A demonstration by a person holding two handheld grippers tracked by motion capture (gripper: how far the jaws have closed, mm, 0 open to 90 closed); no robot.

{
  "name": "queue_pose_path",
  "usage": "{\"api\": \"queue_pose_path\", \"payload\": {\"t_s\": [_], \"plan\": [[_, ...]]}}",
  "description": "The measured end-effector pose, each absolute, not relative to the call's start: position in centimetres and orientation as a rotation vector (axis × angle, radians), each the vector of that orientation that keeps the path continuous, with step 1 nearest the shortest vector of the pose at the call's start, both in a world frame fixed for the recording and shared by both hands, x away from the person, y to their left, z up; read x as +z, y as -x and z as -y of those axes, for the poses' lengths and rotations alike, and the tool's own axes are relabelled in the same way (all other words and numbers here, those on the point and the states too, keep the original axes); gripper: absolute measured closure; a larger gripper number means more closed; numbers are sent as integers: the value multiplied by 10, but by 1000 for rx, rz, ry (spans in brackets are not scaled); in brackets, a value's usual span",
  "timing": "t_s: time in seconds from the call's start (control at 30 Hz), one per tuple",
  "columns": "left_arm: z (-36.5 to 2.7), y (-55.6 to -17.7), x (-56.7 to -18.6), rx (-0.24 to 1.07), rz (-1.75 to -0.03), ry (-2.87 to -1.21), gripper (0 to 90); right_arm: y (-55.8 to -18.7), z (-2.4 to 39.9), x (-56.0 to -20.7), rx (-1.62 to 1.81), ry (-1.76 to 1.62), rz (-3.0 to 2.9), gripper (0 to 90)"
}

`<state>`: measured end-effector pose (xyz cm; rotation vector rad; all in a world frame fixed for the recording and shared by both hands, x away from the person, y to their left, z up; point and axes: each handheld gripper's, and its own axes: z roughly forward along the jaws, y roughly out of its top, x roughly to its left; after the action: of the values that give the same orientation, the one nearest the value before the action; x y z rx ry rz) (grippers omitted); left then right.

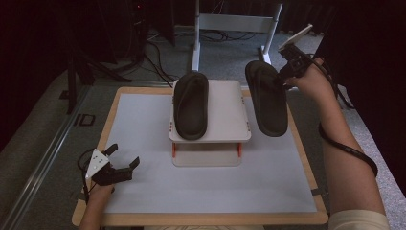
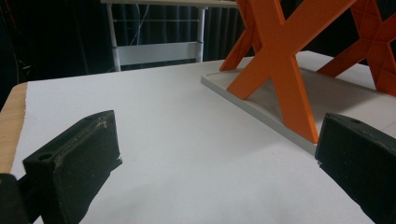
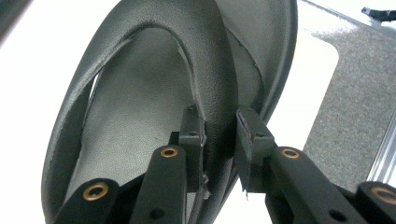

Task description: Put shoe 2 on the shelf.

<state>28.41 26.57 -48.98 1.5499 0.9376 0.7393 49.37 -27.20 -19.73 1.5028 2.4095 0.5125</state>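
right jaws clamp slipper [image 3: 154, 93] strap; 1 slipper on rack [image 1: 225, 115].

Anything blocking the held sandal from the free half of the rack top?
Nothing visible. The right gripper holds the sandal in the air beside the rack; the other sandal lies on the rack's left half.

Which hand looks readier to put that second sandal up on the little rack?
The right gripper: it already clamps the sandal beside the rack. The left gripper sits open, far off.
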Motion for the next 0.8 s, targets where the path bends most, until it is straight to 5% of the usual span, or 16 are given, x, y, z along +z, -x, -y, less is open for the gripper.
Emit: {"api": "queue_pose_path", "payload": {"t_s": [0.8], "plan": [[-266,-283,-490,736,-938,-1545,0,-509,186,-214,456,-1447,-2503,745]]}}
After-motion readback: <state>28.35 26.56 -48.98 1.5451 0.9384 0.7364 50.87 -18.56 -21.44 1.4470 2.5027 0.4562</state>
